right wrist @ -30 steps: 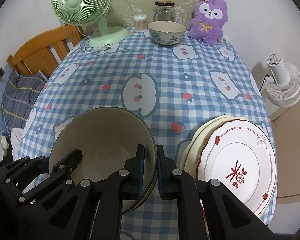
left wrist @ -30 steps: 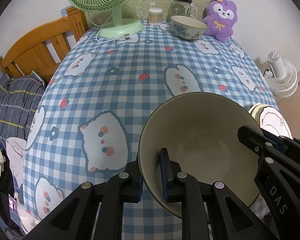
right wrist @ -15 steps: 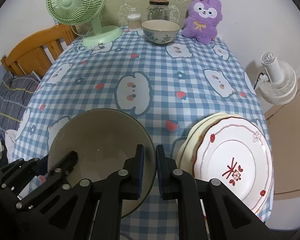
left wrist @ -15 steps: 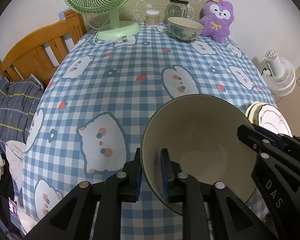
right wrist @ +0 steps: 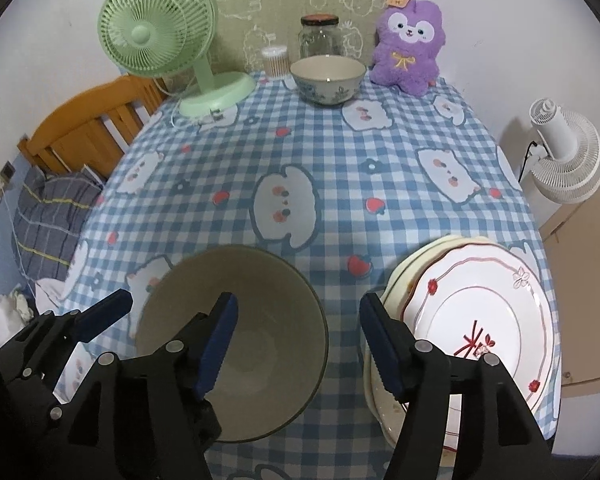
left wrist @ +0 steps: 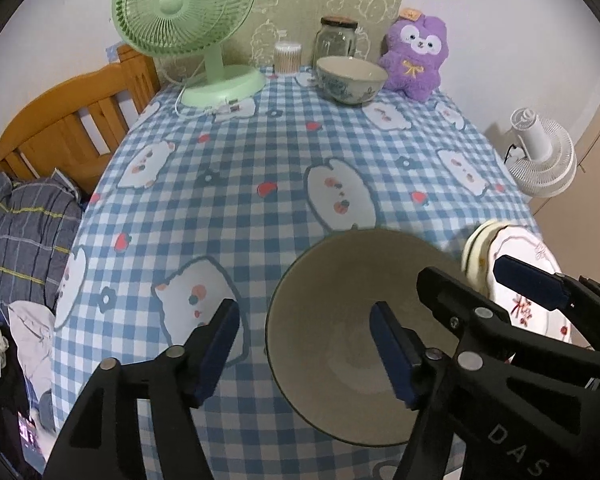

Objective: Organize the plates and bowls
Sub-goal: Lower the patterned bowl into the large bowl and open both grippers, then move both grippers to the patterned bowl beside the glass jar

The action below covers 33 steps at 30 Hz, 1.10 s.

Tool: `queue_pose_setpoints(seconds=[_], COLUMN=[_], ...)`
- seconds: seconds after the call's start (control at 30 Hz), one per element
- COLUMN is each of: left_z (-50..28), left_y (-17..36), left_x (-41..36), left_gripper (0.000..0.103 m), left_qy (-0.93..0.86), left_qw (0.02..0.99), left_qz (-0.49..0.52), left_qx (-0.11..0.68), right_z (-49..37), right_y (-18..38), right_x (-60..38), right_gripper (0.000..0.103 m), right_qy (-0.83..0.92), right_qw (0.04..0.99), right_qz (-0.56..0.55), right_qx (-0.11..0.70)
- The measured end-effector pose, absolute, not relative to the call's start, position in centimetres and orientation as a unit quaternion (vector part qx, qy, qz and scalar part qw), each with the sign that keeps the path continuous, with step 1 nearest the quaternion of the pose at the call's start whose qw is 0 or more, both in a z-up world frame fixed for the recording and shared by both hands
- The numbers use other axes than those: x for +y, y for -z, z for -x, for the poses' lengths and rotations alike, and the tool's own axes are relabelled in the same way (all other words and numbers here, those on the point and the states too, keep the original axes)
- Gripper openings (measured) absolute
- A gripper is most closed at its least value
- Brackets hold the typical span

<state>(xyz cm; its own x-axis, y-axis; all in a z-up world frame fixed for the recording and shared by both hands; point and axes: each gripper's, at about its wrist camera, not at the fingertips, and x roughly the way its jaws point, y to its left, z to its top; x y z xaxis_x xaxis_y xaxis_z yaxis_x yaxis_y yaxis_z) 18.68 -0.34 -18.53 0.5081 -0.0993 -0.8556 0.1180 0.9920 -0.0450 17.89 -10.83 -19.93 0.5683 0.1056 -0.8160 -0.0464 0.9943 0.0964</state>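
Item: grey-green bowl, round, no long axis, standing upright on the checked worktop at its near edge. Empty, as far as its inside shows.

Left gripper: jaws wide. They straddle the bowl's left rim, one blue pad outside over the cloth, the other inside over the bowl's hollow. Neither pad looks to be touching the rim; it holds nothing.

Right gripper: jaws wide. They straddle the bowl's right rim, the left pad over the hollow, the right pad in the gap just beside the plate stack. It holds nothing; contact with the stack cannot be told.

Plate stack: several plates, the top one white with a red line and flower pattern, lying flat to the right of the bowl and close to it but apart. The right gripper is the nearer hand to it; the left gripper is on the far side of the bowl.

Second bowl: blue-patterned, at the far end of the worktop, between the glass jar and the purple plush toy, well apart from both grippers.

Judgement: the grey-green bowl appears set down and released. The patterned bowl lies straight ahead of both hands, across the whole worktop, so a long forward reach would be needed to bring the bowls together.

Other: green desk fan at far left.
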Motion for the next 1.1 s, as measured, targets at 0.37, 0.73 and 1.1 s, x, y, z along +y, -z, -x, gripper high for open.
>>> queue_pose_setpoints(seconds=[0.37, 0.73, 1.1], left_z=[-18.5, -19.8, -21.7], left_y=[13.3, 7.8, 4.8], left_x=[-1.7, -2.6, -3.1], left_gripper=[0.079, 0.084, 0.086], left_qy=[0.074, 0.099, 0.087], left_qw=[0.884, 0.902, 0.913], left_qz=[-0.020, -0.046, -0.029], left_qx=[0.461, 0.418, 0.397], right_z=[-17.1, -17.2, -19.4], right_y=[14.4, 9.0, 5.6], right_x=[-11.9, -12.3, -12.7], right_gripper=[0.077, 0.086, 0.087], right_qy=[-0.040, 0.009, 0.008], right_qw=[0.904, 0.922, 0.931], right_qz=[-0.037, -0.056, -0.042], right_qx=[0.425, 0.383, 0.362])
